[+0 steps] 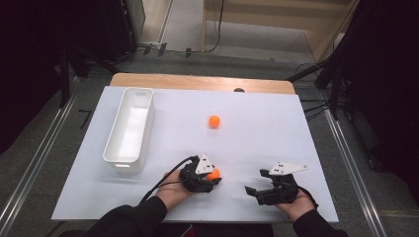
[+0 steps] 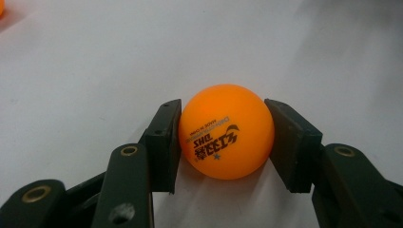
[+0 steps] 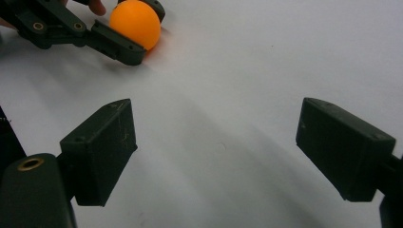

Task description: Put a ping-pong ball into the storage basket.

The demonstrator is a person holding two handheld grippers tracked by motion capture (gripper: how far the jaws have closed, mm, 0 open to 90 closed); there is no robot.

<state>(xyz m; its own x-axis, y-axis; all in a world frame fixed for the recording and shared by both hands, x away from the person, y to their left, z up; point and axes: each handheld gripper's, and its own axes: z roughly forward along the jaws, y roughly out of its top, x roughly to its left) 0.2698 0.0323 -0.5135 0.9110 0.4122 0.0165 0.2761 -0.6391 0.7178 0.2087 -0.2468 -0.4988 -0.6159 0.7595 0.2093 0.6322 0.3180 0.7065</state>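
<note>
Big white tabletop [image 1: 257, 143] takes up most of the scene, with a long white bin [image 1: 129, 129] sitting on the far-left part, open side up and empty as far as I can see. My guess is that's where the balls are meant to end up, since it's the only container around.

The left gripper [image 1: 203, 178] is down at the near edge, left of center, and its fingers [image 2: 164, 142] are clenched on an orange ping-pong ball [image 2: 225, 132]. In the left gripper view the pads touch the ball on both sides at about its widest part, which makes sense for something round and slick. The ball looks like it's resting on the tabletop or just barely off it, hard to say which.

The right gripper [image 1: 269, 190] sits near-right, fingers spread wide with nothing between them, just bare tabletop. It looks parked out of the way.

A second orange ball [image 1: 214, 121] lies loose toward the middle, well apart from both grippers, probably next in line.
</note>
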